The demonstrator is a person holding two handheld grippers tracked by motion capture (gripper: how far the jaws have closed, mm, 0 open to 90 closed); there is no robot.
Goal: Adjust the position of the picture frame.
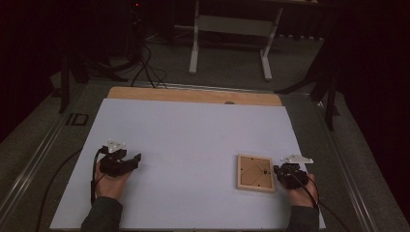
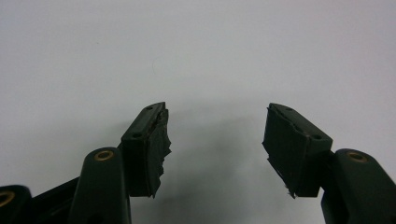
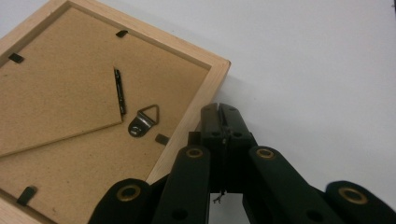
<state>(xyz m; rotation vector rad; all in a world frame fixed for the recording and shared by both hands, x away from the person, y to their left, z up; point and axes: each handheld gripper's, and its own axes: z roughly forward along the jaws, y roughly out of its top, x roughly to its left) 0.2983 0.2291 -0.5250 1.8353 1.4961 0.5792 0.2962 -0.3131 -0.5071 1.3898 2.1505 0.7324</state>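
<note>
One frame [image 1: 256,172] face-down by closed right gripper [image 3: 219,109]; left gripper [image 2: 215,135] agape.

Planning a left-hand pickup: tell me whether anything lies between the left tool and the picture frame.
Nothing visible does. Bare white table lies between the open left tool and the picture frame. The shut right tool sits at the frame's far side.

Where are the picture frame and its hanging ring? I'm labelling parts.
picture frame [image 1: 255,173], high view, middle of its brown backing board.
hanging ring [image 3: 144,120], right gripper view, the metal triangle hanger on the backing.
</note>
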